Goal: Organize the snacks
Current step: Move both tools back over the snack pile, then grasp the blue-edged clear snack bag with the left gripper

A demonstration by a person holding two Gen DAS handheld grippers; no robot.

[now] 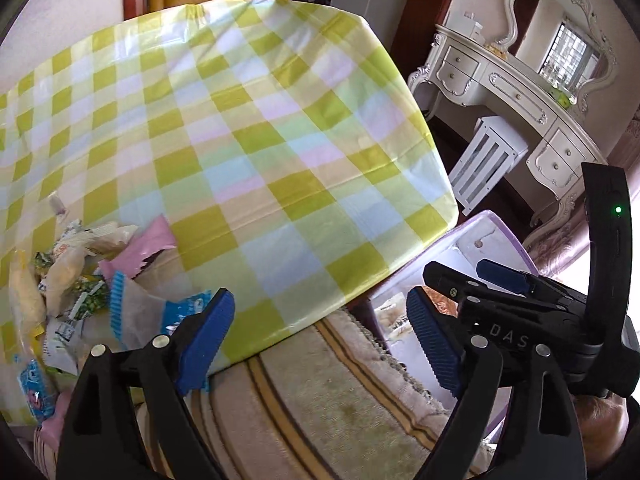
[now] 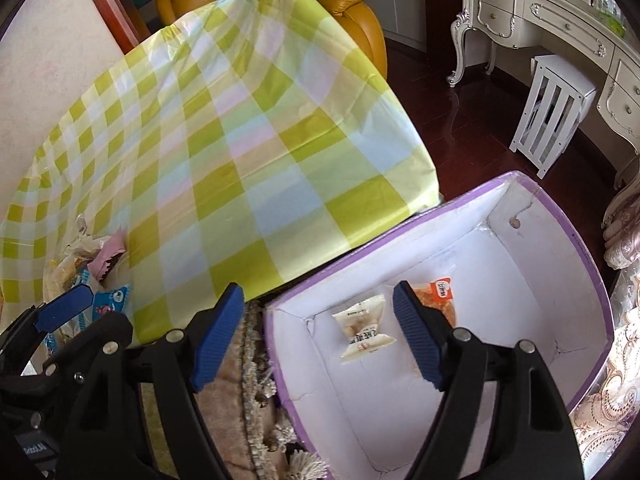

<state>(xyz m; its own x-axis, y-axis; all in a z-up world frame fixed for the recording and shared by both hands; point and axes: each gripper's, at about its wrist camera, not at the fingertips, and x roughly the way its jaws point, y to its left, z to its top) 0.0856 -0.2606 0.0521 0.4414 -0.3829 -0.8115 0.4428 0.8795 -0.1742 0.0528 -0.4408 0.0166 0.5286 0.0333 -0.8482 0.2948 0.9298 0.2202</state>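
Beside the checked surface (image 2: 256, 152), a purple-rimmed cardboard box (image 2: 500, 216) stands open on the floor, and the right gripper (image 2: 318, 336) hangs above its near end with the jaws spread wide and nothing between the pads. Two wrapped snacks lie on the white bottom of the box: a pale, twisted-end packet (image 2: 362, 328) seen in the gap between the jaws, nearer the right-hand pad, and an orange packet (image 2: 442, 298) partly hidden behind that pad. Neither packet touches the gripper.

The left gripper (image 1: 320, 330) is over the edge of the surface, above a striped rug (image 1: 320, 400), its jaws likewise released and empty. The heap of snacks (image 1: 76, 276), with blue, green, pink and cream wrappers, lies on the near left corner of the surface, outside the jaws, just beyond the left pad. The right gripper (image 1: 500, 280) shows in the left wrist view over the box (image 1: 492, 232)
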